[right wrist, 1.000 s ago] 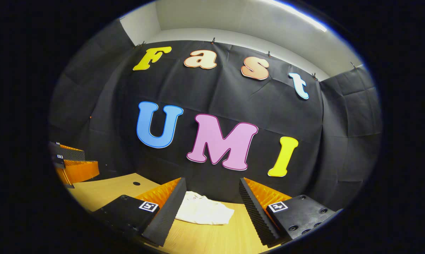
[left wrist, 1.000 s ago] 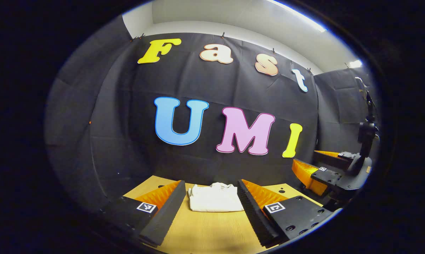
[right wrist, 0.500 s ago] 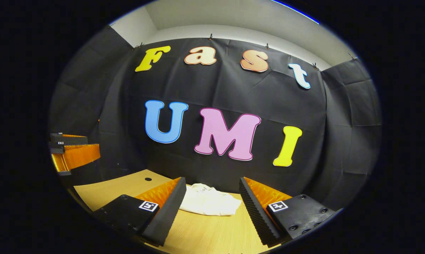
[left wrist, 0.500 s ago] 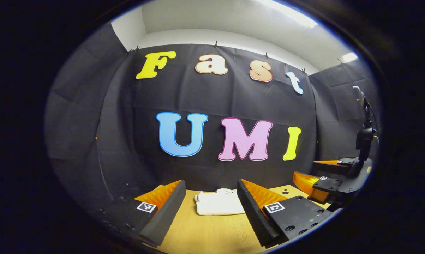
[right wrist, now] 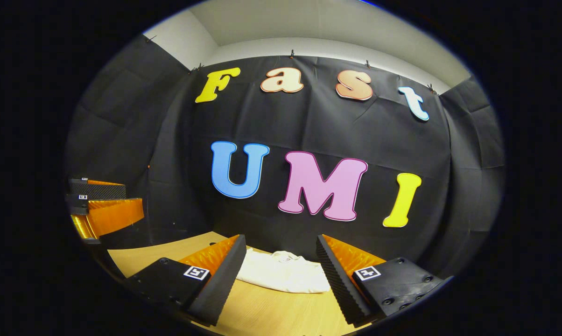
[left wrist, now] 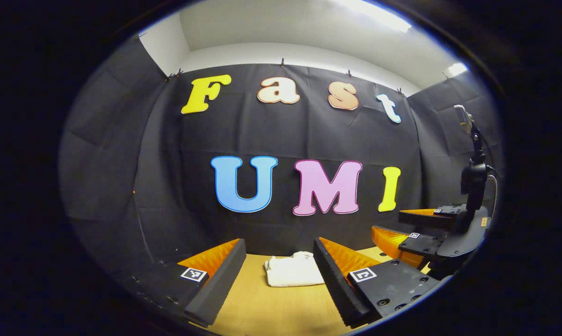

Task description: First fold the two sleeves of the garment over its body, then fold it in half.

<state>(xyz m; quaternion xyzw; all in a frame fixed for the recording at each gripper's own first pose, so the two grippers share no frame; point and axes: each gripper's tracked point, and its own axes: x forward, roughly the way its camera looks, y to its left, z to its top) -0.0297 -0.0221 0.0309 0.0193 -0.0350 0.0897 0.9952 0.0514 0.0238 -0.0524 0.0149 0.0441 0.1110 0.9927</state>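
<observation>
A white garment (left wrist: pixel 292 271) lies folded into a small flat bundle on the wooden table (left wrist: pixel 271 308), close to the back wall. In the right gripper view the same garment (right wrist: pixel 285 276) sits between my fingers' far ends. My left gripper (left wrist: pixel 276 275) is open, raised above the table and well short of the garment, nothing between its fingers. My right gripper (right wrist: pixel 278 275) is likewise open and holds nothing. The right gripper (left wrist: pixel 418 231) also appears at the right edge of the left gripper view, and the left gripper (right wrist: pixel 101 205) at the left edge of the right gripper view.
A dark stand with a cable (left wrist: pixel 472 179) rises at the right of the left gripper view. The table (right wrist: pixel 169 245) has a small round hole (right wrist: pixel 212 243) near its back left. The black wall stands right behind the garment.
Both grippers have drawn back and risen from the garment, which looks smaller and farther in the left gripper view. The right gripper's view has swung so the garment sits more centred between its fingers.
</observation>
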